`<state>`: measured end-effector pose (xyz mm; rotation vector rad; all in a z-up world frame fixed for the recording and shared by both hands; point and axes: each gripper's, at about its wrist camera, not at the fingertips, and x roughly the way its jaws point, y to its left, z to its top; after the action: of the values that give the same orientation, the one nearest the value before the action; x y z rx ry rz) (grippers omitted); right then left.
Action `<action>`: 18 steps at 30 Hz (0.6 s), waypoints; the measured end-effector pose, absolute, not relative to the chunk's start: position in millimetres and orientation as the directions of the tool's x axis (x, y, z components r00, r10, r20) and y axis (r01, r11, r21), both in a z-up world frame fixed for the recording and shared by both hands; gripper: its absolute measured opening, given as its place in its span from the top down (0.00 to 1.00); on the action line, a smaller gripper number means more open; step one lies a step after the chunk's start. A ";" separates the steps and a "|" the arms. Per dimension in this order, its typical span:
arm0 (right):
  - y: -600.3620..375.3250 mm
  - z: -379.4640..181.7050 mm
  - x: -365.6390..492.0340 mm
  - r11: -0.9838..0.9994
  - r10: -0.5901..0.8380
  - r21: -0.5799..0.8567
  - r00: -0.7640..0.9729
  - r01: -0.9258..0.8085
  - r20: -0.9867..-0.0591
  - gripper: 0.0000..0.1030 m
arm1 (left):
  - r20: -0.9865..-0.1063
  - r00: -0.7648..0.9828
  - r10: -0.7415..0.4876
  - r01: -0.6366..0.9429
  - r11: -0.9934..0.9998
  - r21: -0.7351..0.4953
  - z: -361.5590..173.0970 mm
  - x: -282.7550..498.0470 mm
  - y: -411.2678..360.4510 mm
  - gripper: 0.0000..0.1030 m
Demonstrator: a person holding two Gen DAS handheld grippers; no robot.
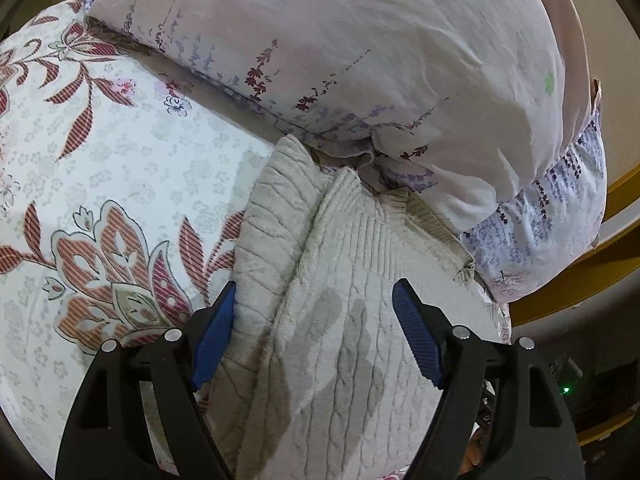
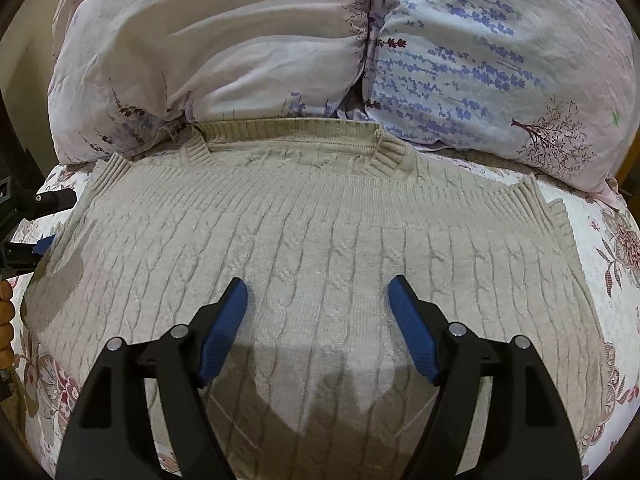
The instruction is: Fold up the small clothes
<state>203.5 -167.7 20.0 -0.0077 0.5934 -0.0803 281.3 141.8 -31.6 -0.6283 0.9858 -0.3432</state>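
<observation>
A beige cable-knit sleeveless sweater lies spread flat on the floral bedsheet, its ribbed neckline against the pillows. My right gripper hovers open over the middle of the knit, with nothing between its blue pads. In the left wrist view the same sweater runs away from me with a raised crease along its left part. My left gripper stands open above it, and its jaws straddle the knit without pinching it. The left tool's black parts show at the right view's left edge.
Two lavender-print pillows lie along the far side and overlap the sweater's neckline. The same pillow fills the left view's top. A wooden bed frame runs at the right. Fingers of a hand show at the left edge.
</observation>
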 end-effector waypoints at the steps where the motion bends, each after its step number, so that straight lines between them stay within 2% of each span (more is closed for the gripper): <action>1: -167.5 19.9 203.3 0.997 -0.079 -0.031 0.827 0.074 -0.557 0.28 | -0.662 0.518 -0.541 -0.007 0.772 -0.636 -31.8 281.3 141.2 0.25; 6: -167.5 19.7 203.4 0.997 -0.078 -0.033 0.827 0.072 -0.556 0.28 | -0.673 0.509 -0.536 0.011 0.786 -0.618 -30.5 282.1 135.3 0.25; 12: -167.8 20.0 203.6 0.997 -0.072 -0.032 0.827 0.066 -0.557 0.28 | -0.739 0.473 -0.480 0.070 0.856 -0.512 -25.1 281.0 123.0 0.26; 18: -166.3 19.8 204.0 0.997 -0.078 -0.034 0.827 0.071 -0.556 0.26 | -0.710 0.450 -0.542 0.056 0.810 -0.583 -29.3 275.5 130.6 0.33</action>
<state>204.0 -166.3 19.8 -0.0124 0.5910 -0.0792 275.5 130.6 -29.3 -0.5274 1.0481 -0.3916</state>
